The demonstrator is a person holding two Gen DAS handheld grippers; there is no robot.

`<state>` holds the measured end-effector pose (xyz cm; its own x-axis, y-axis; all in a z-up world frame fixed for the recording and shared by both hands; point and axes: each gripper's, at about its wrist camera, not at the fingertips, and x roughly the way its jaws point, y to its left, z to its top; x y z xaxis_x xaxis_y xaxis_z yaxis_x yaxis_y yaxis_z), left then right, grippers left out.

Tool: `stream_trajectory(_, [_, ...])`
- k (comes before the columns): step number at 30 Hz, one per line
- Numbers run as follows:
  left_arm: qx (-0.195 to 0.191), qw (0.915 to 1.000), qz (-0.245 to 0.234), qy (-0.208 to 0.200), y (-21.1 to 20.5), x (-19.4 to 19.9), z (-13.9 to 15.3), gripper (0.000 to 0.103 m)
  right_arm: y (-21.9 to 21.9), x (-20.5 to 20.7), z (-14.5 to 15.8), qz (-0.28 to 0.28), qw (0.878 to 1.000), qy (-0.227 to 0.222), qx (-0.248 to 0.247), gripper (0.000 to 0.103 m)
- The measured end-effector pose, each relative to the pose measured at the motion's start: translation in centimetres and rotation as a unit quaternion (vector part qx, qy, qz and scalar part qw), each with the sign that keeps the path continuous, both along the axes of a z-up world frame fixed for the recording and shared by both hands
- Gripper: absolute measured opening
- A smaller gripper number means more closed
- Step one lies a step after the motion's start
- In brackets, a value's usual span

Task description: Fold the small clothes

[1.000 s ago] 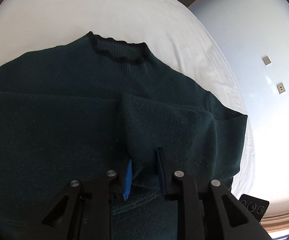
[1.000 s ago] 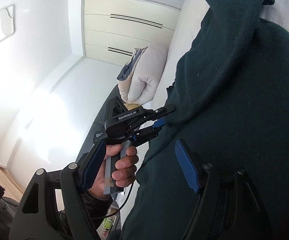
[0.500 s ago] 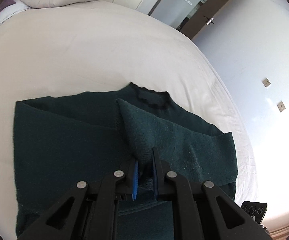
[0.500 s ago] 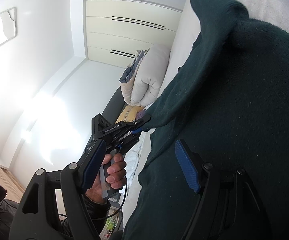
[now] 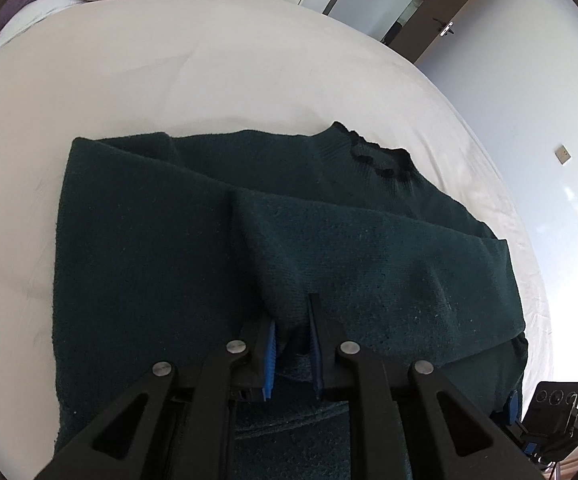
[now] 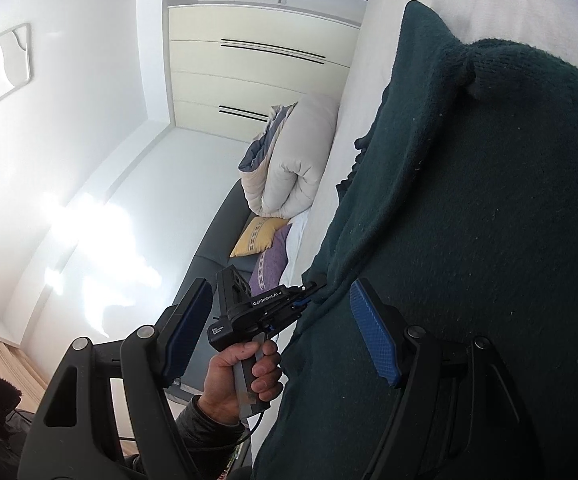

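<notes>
A dark green knitted sweater (image 5: 161,264) lies flat on the white bed (image 5: 169,60), its collar (image 5: 381,160) toward the far right. One sleeve (image 5: 369,248) is folded across the body. Its cuff end sits between the blue pads of my left gripper (image 5: 292,320), whose jaws are opening slightly while the cloth still hangs from them. In the right wrist view a hand (image 6: 241,368) holds the left gripper (image 6: 309,288) at the sweater's (image 6: 489,240) edge. My right gripper (image 6: 279,286) stands wide open beside the sweater, nothing between its fingers.
A rolled white duvet (image 6: 293,160) and yellow and purple pillows (image 6: 257,236) lie at the head of the bed. Cream wardrobe doors (image 6: 249,80) stand behind. The right gripper's body (image 5: 545,412) shows at the sweater's near right corner. A brown door (image 5: 441,8) is at the far right.
My left gripper has drawn back with the sleeve cuff, so the whole sweater now shows. Its jaws narrowed, then spread a little. The right gripper barely moved.
</notes>
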<state>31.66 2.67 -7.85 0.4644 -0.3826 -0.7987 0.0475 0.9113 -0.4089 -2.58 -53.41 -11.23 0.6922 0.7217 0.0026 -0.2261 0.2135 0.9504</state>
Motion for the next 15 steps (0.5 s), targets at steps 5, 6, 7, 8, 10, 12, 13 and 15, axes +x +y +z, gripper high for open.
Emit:
stream_trajectory(5, [-0.021,0.9998,0.006,-0.003,0.7,-1.2,1.2,0.042,1.2,0.3,2.2,-0.003,1.0,0.027,-0.014,0.072])
stream_trajectory(6, [-0.016,0.9997,0.013,-0.01,1.0,-1.7,1.8,0.053,1.2,0.3,3.0,-0.004,0.999,0.034,-0.027,0.074])
stream_trajectory(7, [-0.006,0.9994,0.022,-0.025,1.3,-2.2,2.6,0.063,1.2,0.2,4.3,-0.007,0.998,0.036,-0.045,0.074])
stream_trajectory(8, [0.006,0.9985,0.033,-0.044,1.6,-2.7,3.6,0.066,1.2,0.2,5.6,-0.01,0.997,0.033,-0.062,0.074])
stream_trajectory(10, [0.019,0.9957,0.046,-0.078,1.9,-3.2,5.2,0.069,0.4,0.9,8.3,-0.013,0.997,0.012,-0.081,0.073])
stream_trajectory(12, [0.027,0.9943,0.035,-0.097,1.2,-3.0,5.9,0.069,-0.4,2.6,10.5,-0.016,0.994,0.007,-0.109,0.072])
stream_trajectory(13, [0.031,0.9941,0.026,-0.1,0.8,-2.7,6.0,0.069,-1.3,4.1,11.2,-0.018,0.991,0.017,-0.131,0.068])
stream_trajectory(15, [0.044,0.9936,0.006,-0.104,-0.7,-1.8,5.5,0.069,-2.7,7.0,11.4,-0.02,0.988,0.043,-0.145,0.047])
